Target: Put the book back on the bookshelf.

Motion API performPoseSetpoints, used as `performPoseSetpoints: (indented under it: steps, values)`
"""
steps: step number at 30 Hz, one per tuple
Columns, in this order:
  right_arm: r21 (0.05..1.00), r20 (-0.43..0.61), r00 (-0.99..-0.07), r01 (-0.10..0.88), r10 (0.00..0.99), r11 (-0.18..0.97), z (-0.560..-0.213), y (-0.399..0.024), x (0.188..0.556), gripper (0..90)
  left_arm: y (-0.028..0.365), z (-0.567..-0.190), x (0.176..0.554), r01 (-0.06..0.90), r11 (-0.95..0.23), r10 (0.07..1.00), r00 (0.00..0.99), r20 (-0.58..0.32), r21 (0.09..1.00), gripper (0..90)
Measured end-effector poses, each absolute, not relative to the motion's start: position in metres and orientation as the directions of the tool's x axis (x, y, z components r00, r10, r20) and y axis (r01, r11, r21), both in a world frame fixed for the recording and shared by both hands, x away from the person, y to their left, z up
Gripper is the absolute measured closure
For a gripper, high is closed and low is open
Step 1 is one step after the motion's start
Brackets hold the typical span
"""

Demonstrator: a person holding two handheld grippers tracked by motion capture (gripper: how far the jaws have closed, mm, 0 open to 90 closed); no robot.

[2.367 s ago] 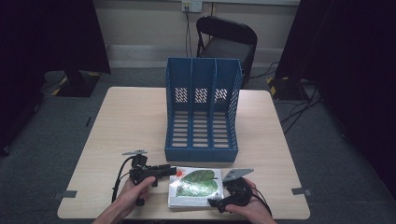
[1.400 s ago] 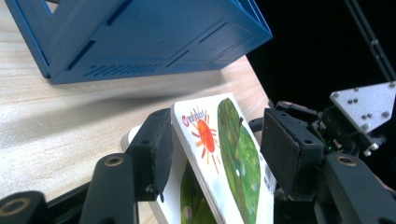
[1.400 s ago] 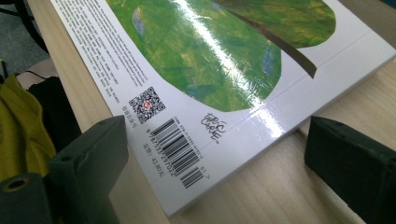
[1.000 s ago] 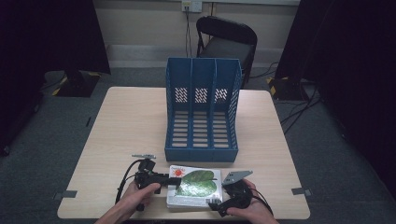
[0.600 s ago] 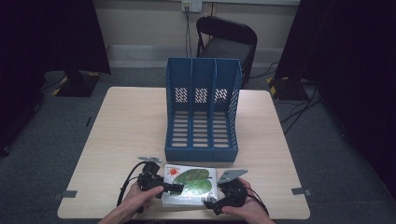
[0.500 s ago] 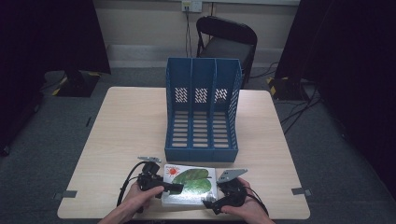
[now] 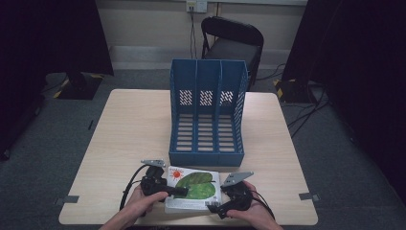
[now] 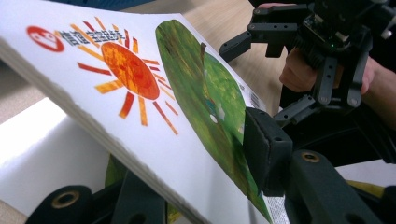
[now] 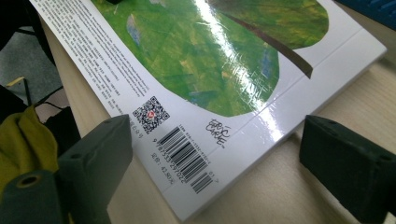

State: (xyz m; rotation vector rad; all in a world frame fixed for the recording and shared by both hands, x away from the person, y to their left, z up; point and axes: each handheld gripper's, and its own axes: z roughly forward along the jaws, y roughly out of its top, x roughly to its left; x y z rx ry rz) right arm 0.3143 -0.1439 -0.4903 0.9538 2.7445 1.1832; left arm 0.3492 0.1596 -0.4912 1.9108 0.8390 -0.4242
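Where the person's 2 forearms enter at the near edge of the counter (image 7: 119, 143), each hand carries 1 claw, and a picture book (image 7: 194, 189) lies between them. Left claw (image 7: 179, 192): its jaws have just been closing and now clamp the book's left edge, 1 pad (image 8: 266, 149) pressed on the cover and the other jaw under the pages. In the left gripper view the clamped edge is tilted, with white showing beneath it, so that side of the book is raised off the counter. Right claw (image 7: 213, 207): its jaws stand wide apart at the book's near right corner; in the right gripper view the corner with the barcode (image 9: 184, 156) sits in the gap between the 2 pads (image 9: 105, 149), which do not press on it. The jaws have just eased slightly closer, and nothing is gripped. Book cover: a green leaf (image 8: 205, 98) on white, with an orange sun (image 8: 128, 70) at the far left corner. Just beyond the book, close to its far edge, stands a blue file rack (image 7: 208, 112) with 3 compartments, lying on its back with the open side up. Beyond the counter, on the grey carpet, a dark folding chair (image 7: 232, 43) stands against the wall.
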Motion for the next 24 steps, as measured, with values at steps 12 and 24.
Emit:
performPoseSetpoints:
  steps: [12, 24]
  values:
    - [0.693, 0.250, -0.775, 0.562, 0.580, 0.452, -0.482, -0.161, 0.323, 16.0, 0.154, -0.476, 0.337, 0.564, -0.363, 0.337, 0.822, -0.460, 0.742, 63.4]
    - [0.715, 0.282, -0.757, 0.575, 0.589, 0.396, -0.479, -0.168, 0.333, 19.8, 0.152, -0.471, 0.327, 0.470, -0.407, 0.295, 0.879, -0.374, 0.783, 67.9]
